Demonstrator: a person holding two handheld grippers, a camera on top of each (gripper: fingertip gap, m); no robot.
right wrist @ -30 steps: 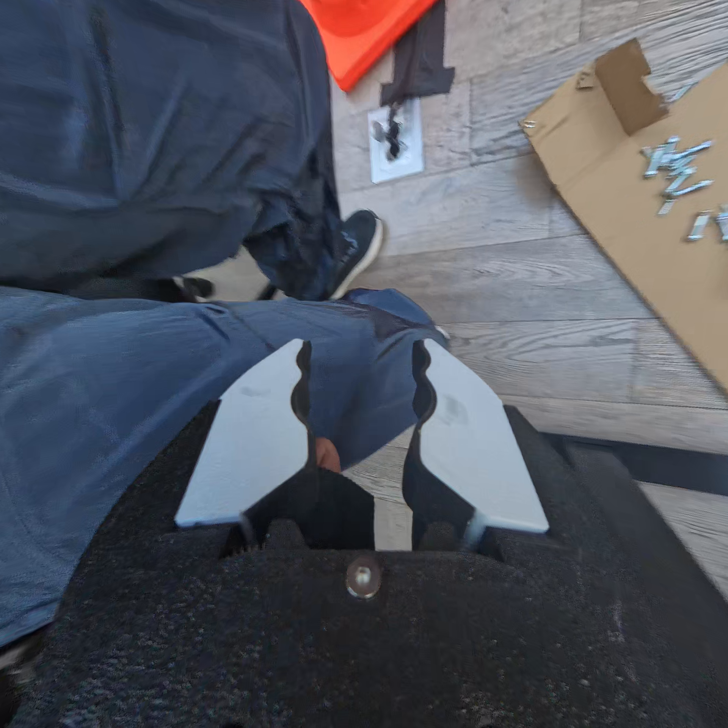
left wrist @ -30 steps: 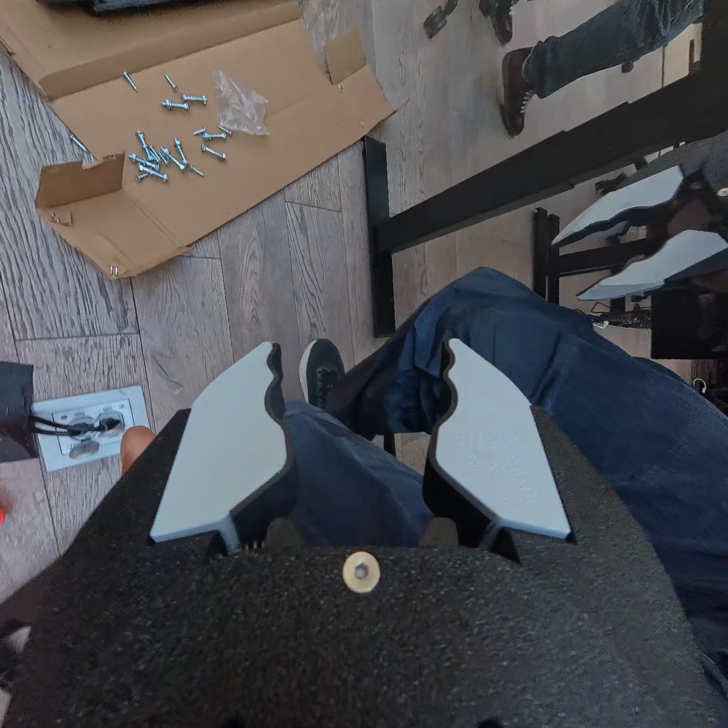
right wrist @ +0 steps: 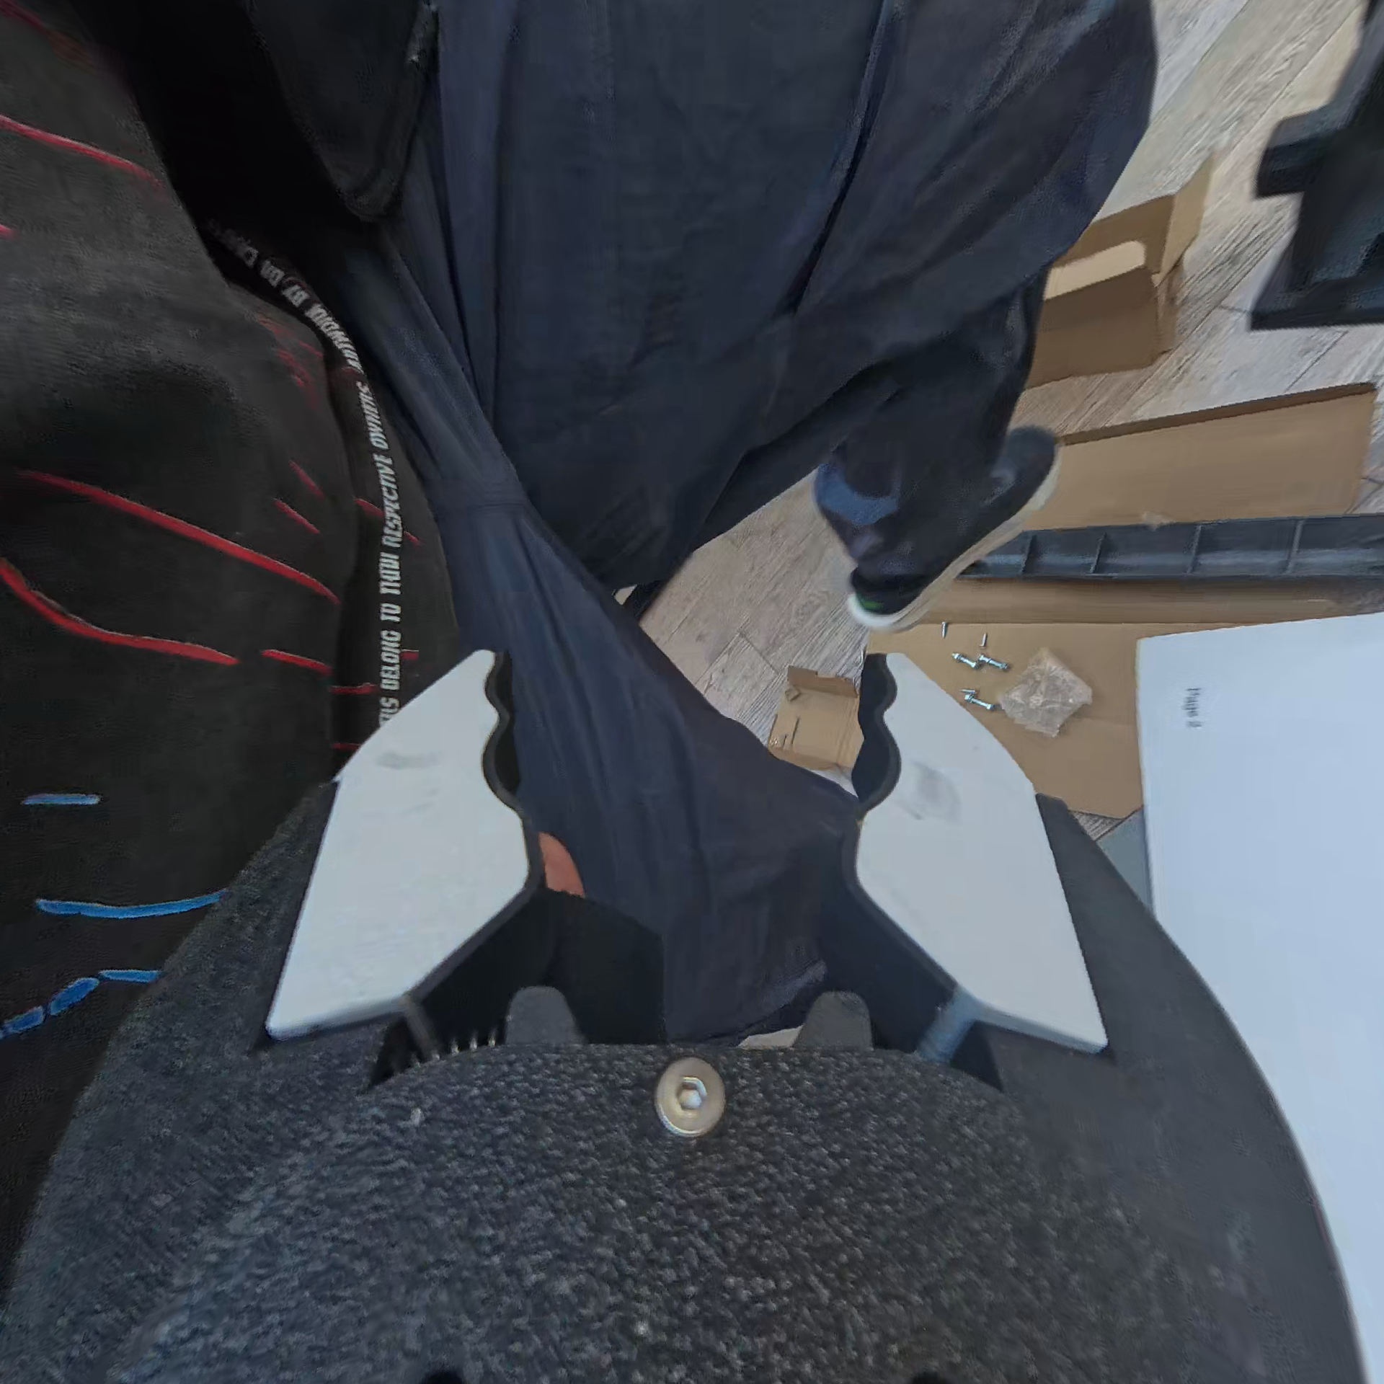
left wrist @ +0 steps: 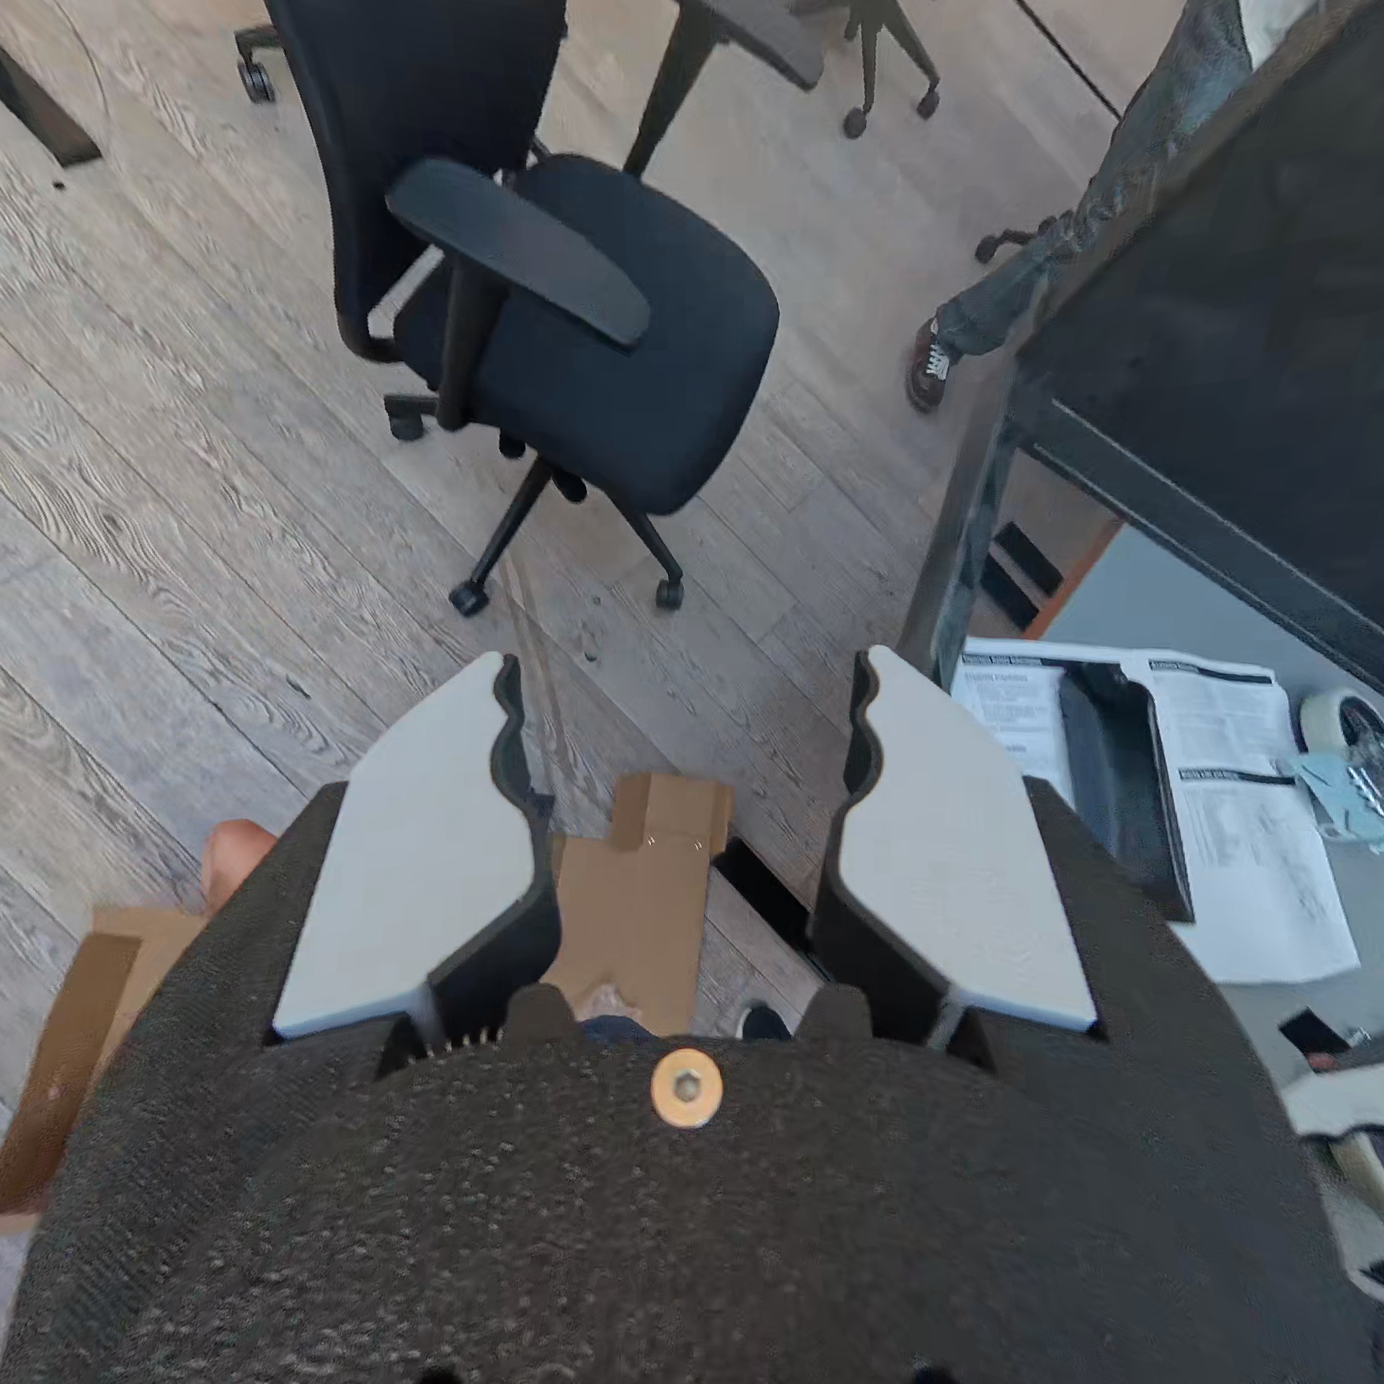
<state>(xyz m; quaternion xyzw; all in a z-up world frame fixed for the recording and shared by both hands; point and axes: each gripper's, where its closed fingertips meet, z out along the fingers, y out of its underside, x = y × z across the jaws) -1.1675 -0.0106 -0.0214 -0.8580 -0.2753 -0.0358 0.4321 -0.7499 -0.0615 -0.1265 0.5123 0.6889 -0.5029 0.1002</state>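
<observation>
My left gripper (left wrist: pixel 685 666) is open and holds nothing. It hangs high above the wooden floor (left wrist: pixel 187 464), with a flat piece of cardboard (left wrist: pixel 636 899) below its jaws and a black office chair (left wrist: pixel 584 322) ahead. My right gripper (right wrist: pixel 685 666) is open and holds nothing. Behind its jaws are a person's dark blue trouser legs (right wrist: pixel 674 299), not gripped. Several silver screws (right wrist: pixel 977 663) and a crumpled clear bag (right wrist: pixel 1045 693) lie on flattened cardboard (right wrist: pixel 1086 756) just right of its right finger (right wrist: pixel 966 839).
A dark table (left wrist: pixel 1236 299) stands at the right, with printed paper sheets (left wrist: pixel 1236 809) and a roll of tape (left wrist: pixel 1340 723) below it. A second person's leg and shoe (left wrist: pixel 936 359) are beside it. A white sheet (right wrist: pixel 1273 861), a black ribbed bar (right wrist: pixel 1198 547) and a small carton (right wrist: pixel 1108 299) lie right. Tip to tip, the grippers are about 45 cm apart.
Both grippers swung upward as the person rose: the left view went from the screws and legs to the chair and table. The right jaws opened much wider, the left slightly.
</observation>
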